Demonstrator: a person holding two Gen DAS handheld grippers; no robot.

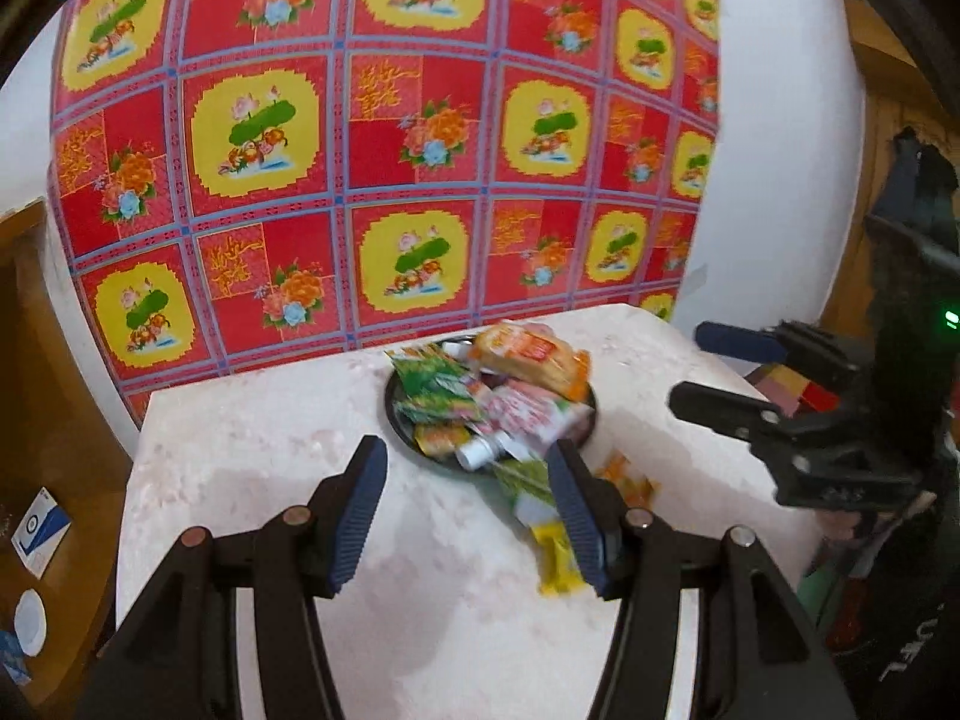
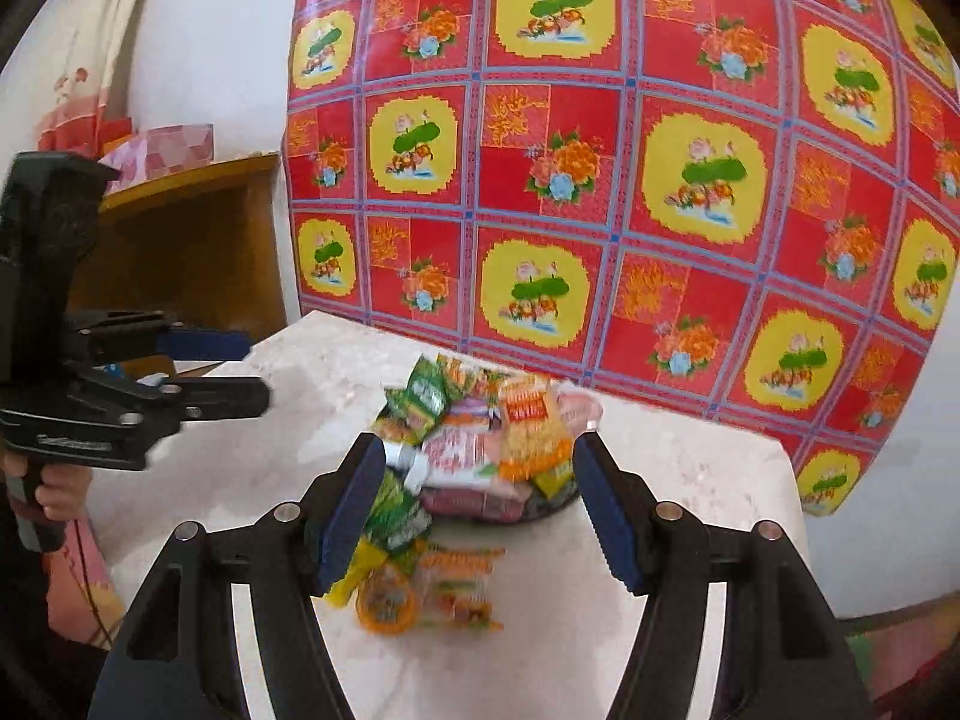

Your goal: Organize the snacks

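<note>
A dark round plate (image 1: 397, 427) on the pale table holds a heap of snack packets, with an orange cracker pack (image 1: 528, 357) on top and green packets (image 1: 435, 387) at its left. The heap also shows in the right wrist view (image 2: 480, 444). Loose packets lie on the table beside the plate: a yellow-green one (image 1: 540, 516) and orange ones (image 2: 456, 591). My left gripper (image 1: 468, 510) is open and empty, above the table in front of the plate. My right gripper (image 2: 474, 510) is open and empty, above the loose packets.
The pale marble-look table (image 1: 270, 468) stands against a white wall with a red floral cloth (image 1: 384, 138). A wooden shelf (image 2: 192, 234) stands at the left. The table's edges are close on all sides.
</note>
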